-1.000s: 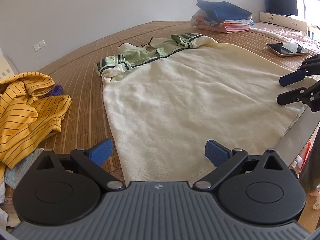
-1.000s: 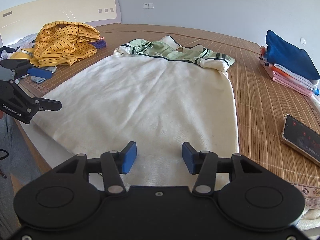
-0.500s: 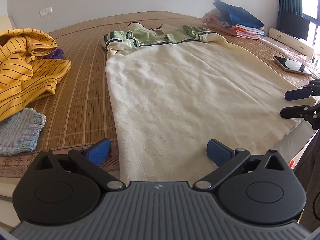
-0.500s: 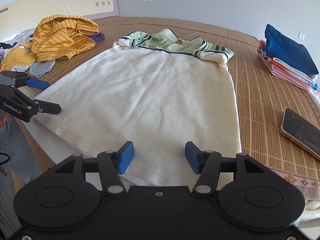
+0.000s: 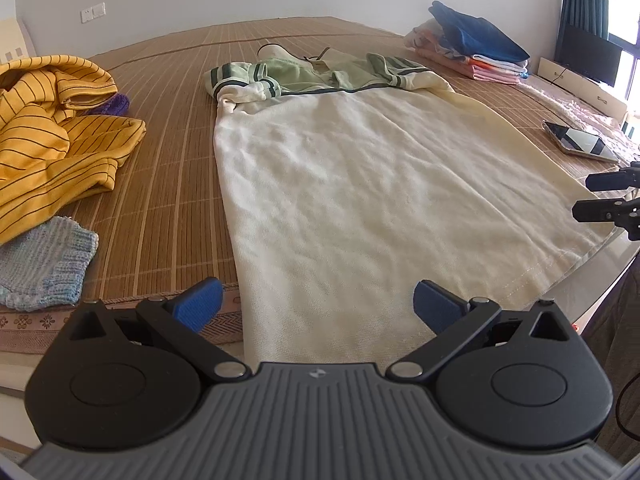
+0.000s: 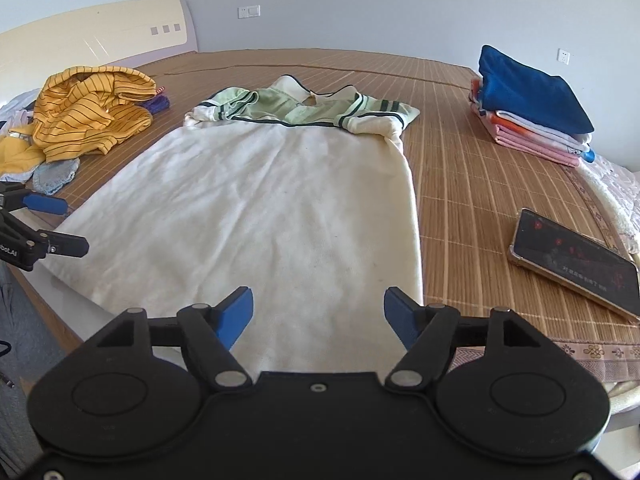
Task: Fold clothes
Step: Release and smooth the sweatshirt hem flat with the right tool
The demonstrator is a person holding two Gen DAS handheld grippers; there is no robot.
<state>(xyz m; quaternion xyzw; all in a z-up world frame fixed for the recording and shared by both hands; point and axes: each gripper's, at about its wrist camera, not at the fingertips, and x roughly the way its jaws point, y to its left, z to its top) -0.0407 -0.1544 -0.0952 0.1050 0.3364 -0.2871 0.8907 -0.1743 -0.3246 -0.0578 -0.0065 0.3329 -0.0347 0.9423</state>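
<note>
Nearest, the left gripper (image 5: 318, 306) and right gripper (image 6: 318, 312) both have their jaws spread wide with nothing between them, poised over the near hem of the cream dress (image 6: 256, 216), which lies flat down the middle of the bamboo mat (image 6: 472, 168). Bare mat runs along both long edges. A phone (image 6: 576, 260) lies to the right, yellow striped clothes (image 5: 48, 136) to the left, and a folded stack (image 6: 528, 108) at far right.

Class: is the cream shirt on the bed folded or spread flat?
Spread flat: the cream shirt lies open, only its sleeves tucked in.
</note>
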